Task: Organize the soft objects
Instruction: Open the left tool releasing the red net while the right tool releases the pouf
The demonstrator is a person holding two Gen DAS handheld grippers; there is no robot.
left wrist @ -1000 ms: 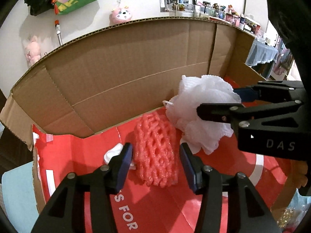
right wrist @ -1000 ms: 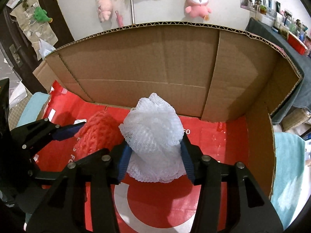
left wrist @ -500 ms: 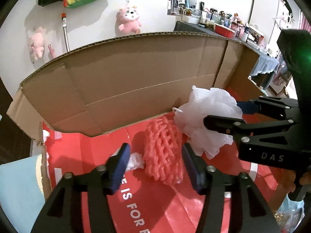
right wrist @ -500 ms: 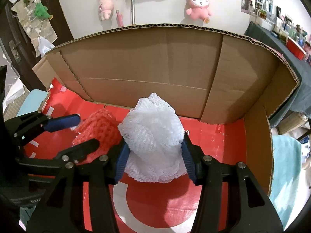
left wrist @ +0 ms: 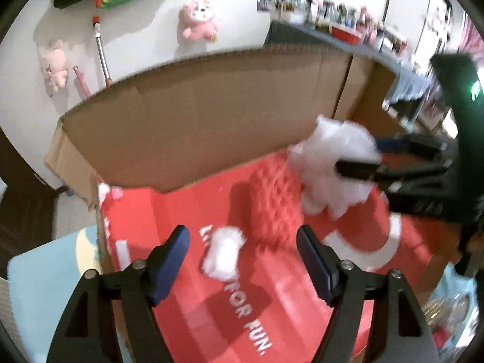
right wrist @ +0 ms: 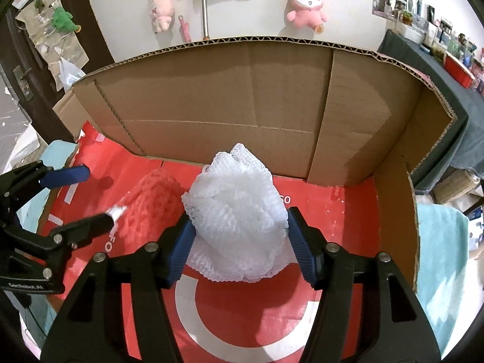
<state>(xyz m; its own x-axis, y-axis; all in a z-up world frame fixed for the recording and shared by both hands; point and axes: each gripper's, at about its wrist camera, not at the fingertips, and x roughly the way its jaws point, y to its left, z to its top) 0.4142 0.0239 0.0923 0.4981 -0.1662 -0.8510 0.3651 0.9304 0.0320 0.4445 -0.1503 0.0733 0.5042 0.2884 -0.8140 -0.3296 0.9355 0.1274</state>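
A white mesh puff [right wrist: 239,193] rests on the red floor of an open cardboard box [right wrist: 242,106]. My right gripper [right wrist: 239,220] is around it, jaws opening, pads still touching its sides. The left wrist view shows the same puff [left wrist: 332,163] in the right gripper [left wrist: 358,155]. A red foam net [left wrist: 272,202] lies on the box floor to the left of the puff, just ahead of my left gripper [left wrist: 242,233]. The left jaws are opening with nothing gripped. A small white scrap [left wrist: 224,254] lies on the floor below them. The right wrist view also shows the left gripper [right wrist: 99,193] beside the net [right wrist: 151,202].
The tall back wall of the box [left wrist: 211,115] and a right side wall [right wrist: 408,211] fence the floor in. Light blue cloth [right wrist: 438,257] lies outside on the right. Pink plush toys [right wrist: 305,3] hang on the wall behind. A cluttered shelf [left wrist: 348,27] stands at the back right.
My left gripper has drawn back from the red foam net and its jaws have spread wider. The right jaws have widened around the white puff, and that hand has stayed in place.
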